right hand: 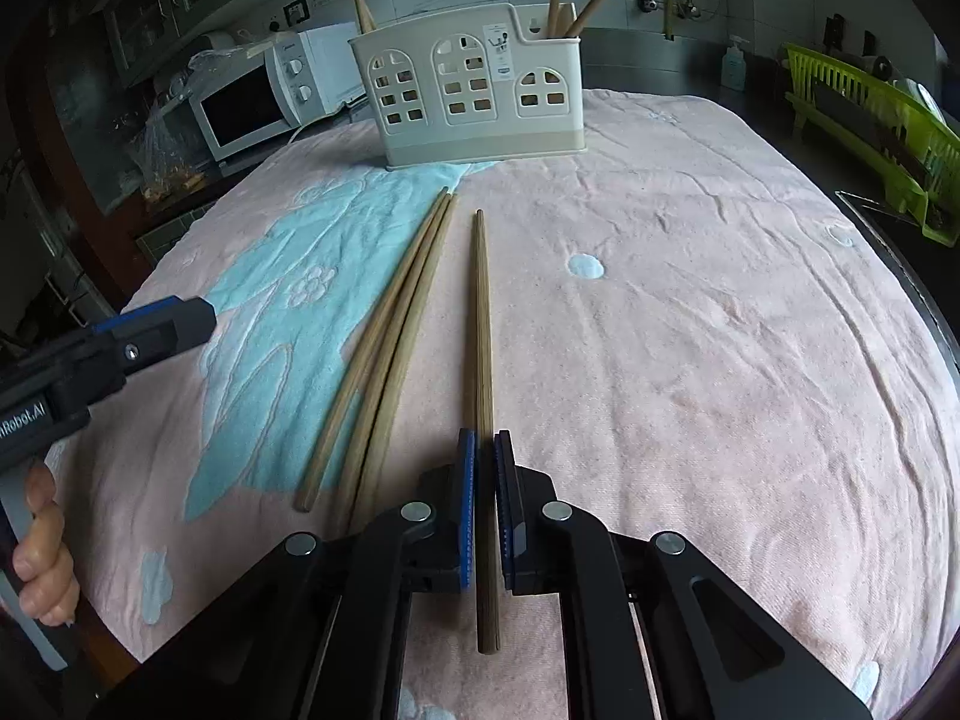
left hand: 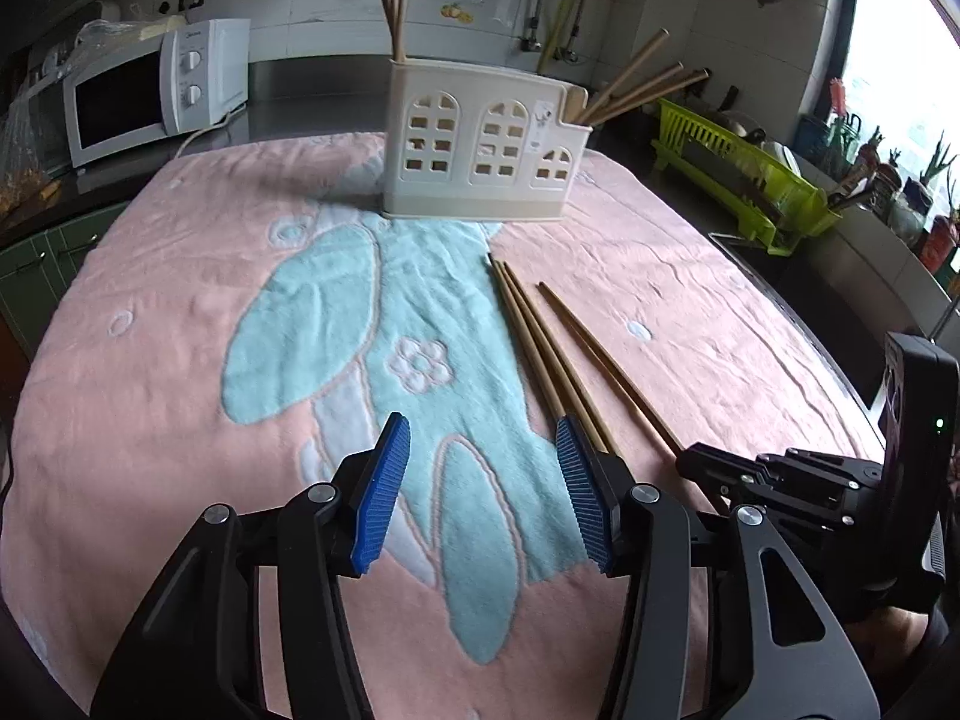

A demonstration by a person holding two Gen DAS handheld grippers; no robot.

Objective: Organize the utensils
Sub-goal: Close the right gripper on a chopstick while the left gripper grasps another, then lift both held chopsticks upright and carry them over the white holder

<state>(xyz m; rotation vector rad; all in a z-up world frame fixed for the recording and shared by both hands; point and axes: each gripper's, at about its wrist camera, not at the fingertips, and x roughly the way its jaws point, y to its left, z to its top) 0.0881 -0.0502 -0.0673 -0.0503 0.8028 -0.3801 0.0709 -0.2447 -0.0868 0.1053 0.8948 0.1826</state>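
Note:
A cream utensil holder [left hand: 477,147] with window cut-outs stands at the far side of the pink towel [left hand: 150,360]; it also shows in the right wrist view [right hand: 474,84]. Several wooden chopsticks stick out of it. Three chopsticks lie on the towel: a pair [right hand: 384,354] side by side and a single chopstick [right hand: 482,330] to their right. My right gripper [right hand: 485,456] is shut on the single chopstick near its thick end; the stick still lies along the towel. My left gripper [left hand: 483,462] is open and empty, low over the towel, left of the pair [left hand: 540,348].
A white microwave [left hand: 150,96] stands at the back left on the counter. A green dish rack [left hand: 738,174] stands at the right beside a sink edge. The towel covers a round table whose rim [right hand: 924,300] curves at the right.

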